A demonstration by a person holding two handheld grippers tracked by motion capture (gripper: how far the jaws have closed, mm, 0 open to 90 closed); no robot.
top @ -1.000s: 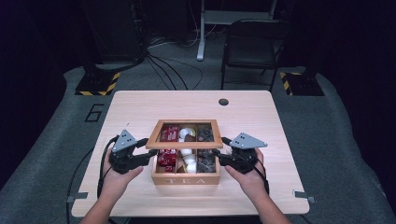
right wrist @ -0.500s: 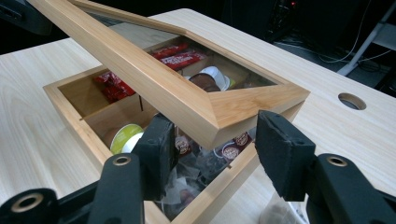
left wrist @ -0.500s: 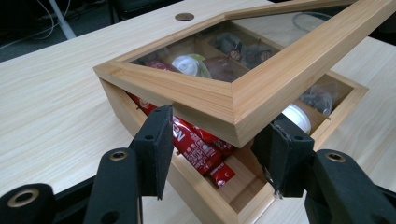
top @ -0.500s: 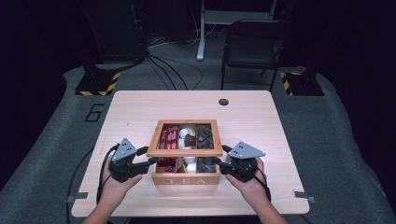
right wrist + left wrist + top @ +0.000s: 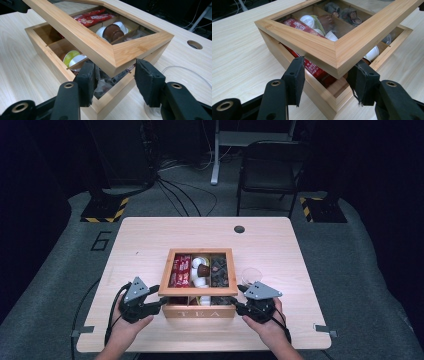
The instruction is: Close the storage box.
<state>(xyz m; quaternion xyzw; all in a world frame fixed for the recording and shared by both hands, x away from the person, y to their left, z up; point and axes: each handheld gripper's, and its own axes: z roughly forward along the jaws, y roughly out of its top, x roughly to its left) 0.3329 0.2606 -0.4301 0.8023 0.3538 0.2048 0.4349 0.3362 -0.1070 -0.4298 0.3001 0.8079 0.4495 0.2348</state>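
A wooden tea box (image 5: 200, 312) marked TEA stands near the table's front edge. Its glass-paned lid (image 5: 200, 291) is hinged at the far side and raised a little at the front. My left gripper (image 5: 159, 304) pinches the lid's front left corner (image 5: 337, 60), with a pad against each edge. My right gripper (image 5: 239, 305) holds the front right corner (image 5: 117, 53) the same way. Through the pane I see red sachets (image 5: 181, 270), white and brown capsules (image 5: 201, 268) and dark packets (image 5: 219, 271).
A clear plastic cup (image 5: 250, 275) stands just right of the box, close to my right gripper; its rim (image 5: 180, 75) lies beside the right jaw. The table (image 5: 150, 235) has a cable hole (image 5: 239, 229) at the back. A chair (image 5: 270, 170) stands beyond.
Both grippers have come towards the person, from the box's sides to its front corners. The lid's front edge has moved down and nearer with them.
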